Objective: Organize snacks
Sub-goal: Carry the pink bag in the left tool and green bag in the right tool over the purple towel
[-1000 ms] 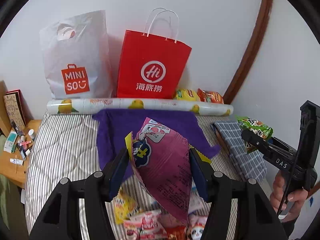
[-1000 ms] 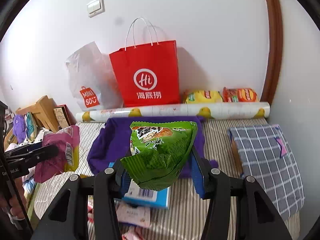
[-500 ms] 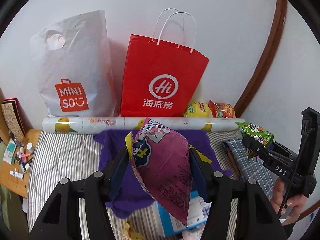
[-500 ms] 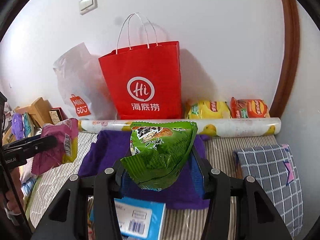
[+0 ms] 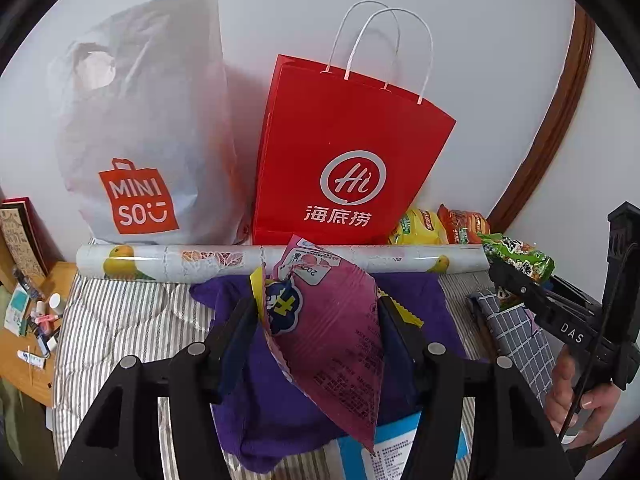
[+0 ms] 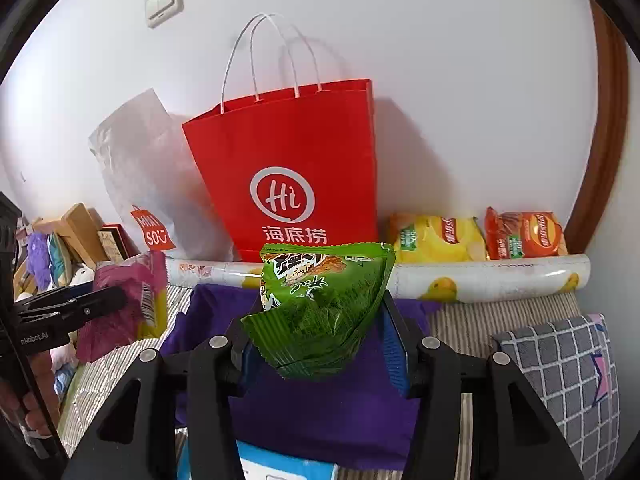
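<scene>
Left gripper (image 5: 316, 320): jaws clamped on a pink snack pack (image 5: 332, 344), pack tilted, its lower corner hanging below the jaws, a yellow edge showing on both sides. Right gripper (image 6: 316, 320): jaws clamped on a green snack pack (image 6: 320, 312), top of pack upright w/ lower part bunched between the pads.

Under both sets of jaws: purple cloth (image 5: 280, 408) on a striped bed cover (image 5: 132, 328); a blue-white box (image 5: 400, 444) lies below/behind the left jaws, partly hidden.

Just past the jaws: a printed roll (image 6: 480, 280) w/ yellow fruit pattern lies crosswise. Beyond it, straight ahead, a red paper bag (image 6: 296, 168) stands vs. the wall, top open, white handles up. Left of it a white Miniso bag (image 5: 140, 140). Right of the red bag, behind the roll: a yellow chip bag (image 6: 436, 238) and an orange chip bag (image 6: 524, 236), side by side.

Right of the right jaws: grey checked cushion (image 6: 560, 372). Far left of the left jaws: wooden side table (image 5: 24, 352) w/ small clutter.
</scene>
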The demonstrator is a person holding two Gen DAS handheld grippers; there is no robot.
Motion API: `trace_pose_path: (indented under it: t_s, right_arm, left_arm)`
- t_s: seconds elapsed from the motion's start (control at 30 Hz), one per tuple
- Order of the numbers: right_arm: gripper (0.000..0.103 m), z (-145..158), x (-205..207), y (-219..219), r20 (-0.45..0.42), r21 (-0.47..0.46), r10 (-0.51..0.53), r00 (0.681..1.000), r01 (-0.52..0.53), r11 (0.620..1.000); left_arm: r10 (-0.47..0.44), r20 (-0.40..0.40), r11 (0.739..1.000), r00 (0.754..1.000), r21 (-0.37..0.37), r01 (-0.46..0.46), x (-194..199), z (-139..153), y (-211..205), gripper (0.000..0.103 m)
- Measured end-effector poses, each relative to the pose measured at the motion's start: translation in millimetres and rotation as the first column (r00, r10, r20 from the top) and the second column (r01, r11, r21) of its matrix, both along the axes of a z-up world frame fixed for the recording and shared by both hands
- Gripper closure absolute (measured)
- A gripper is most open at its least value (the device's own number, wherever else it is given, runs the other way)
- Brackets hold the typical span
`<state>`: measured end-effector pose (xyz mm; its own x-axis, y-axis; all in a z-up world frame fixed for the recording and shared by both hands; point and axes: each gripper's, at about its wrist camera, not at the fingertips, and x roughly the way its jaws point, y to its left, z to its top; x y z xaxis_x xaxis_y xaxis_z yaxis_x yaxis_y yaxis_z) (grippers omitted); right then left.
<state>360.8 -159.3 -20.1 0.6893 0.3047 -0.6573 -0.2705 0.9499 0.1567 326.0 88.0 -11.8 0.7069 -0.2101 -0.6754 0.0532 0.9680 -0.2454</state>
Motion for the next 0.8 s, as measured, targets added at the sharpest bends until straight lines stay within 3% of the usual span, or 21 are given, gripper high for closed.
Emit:
trace_pose_path:
  t_s: [0.57, 0.8]
  right_arm:
    - [0.053, -41, 40, 0, -0.093, -0.004, 0.01, 0.996, -0.011, 1.0]
    - [0.053, -72, 59, -9, -0.18, -0.025, 0.0, 0.984, -0.005, 1.0]
  left_arm:
    - [-0.023, -0.063, 1.0, 0.998, 0.001, 0.023, 46, -35, -12, 0.045]
    - [-0.033, -0.098, 0.999, 0.995, 0.003, 0.034, 66, -59, -11, 0.045]
